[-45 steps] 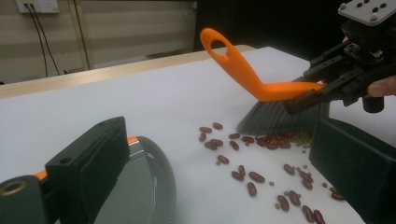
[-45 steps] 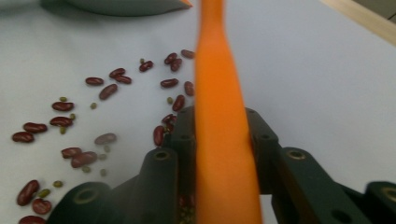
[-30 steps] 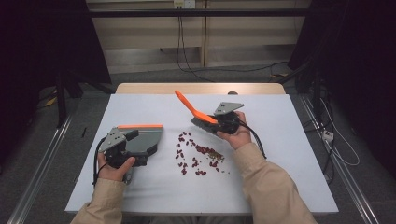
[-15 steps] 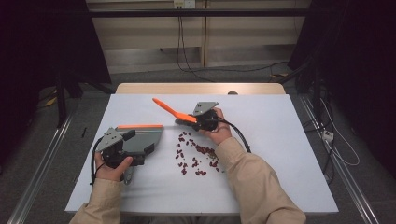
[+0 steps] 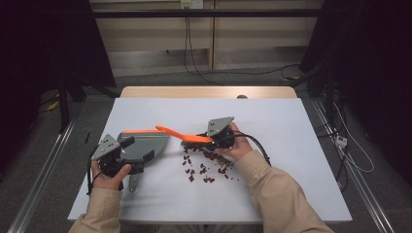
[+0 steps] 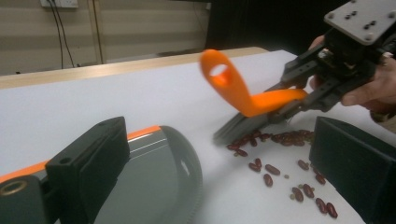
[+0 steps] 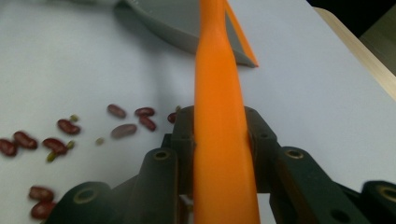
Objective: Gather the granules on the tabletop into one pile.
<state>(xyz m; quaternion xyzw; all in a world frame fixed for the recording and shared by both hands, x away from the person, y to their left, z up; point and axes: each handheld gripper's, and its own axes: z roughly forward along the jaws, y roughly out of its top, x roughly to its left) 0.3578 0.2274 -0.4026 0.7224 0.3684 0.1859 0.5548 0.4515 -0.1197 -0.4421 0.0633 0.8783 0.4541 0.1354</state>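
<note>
A grey dustpan [image 5: 145, 141] with an orange strip lies at the table's left, also seen as the dustpan [image 6: 159, 177] and the dustpan [image 7: 177, 18]. My left gripper [image 5: 127, 148] is open: one jaw rests on the pan's wall and the other stands far off it. My right gripper [image 5: 210, 140] is shut on the orange handle of a brush [image 5: 175, 133]. The brush [image 6: 261, 100] has its dark bristles down at the left edge of scattered red beans [image 5: 206, 165]. The right gripper [image 7: 219, 140] clamps the handle [image 7: 219, 84], with beans [image 7: 56, 140] beside it.
The white table top [image 5: 291, 184] has bare room at right and front. A wooden strip [image 5: 209, 92] runs along its far edge with a small grey object [image 5: 241, 96] on it. Cables trail on the floor beyond.
My right gripper has carried the brush leftward and down, from above the beans' far right to their left edge near the dustpan. The left gripper and dustpan have stayed put.
</note>
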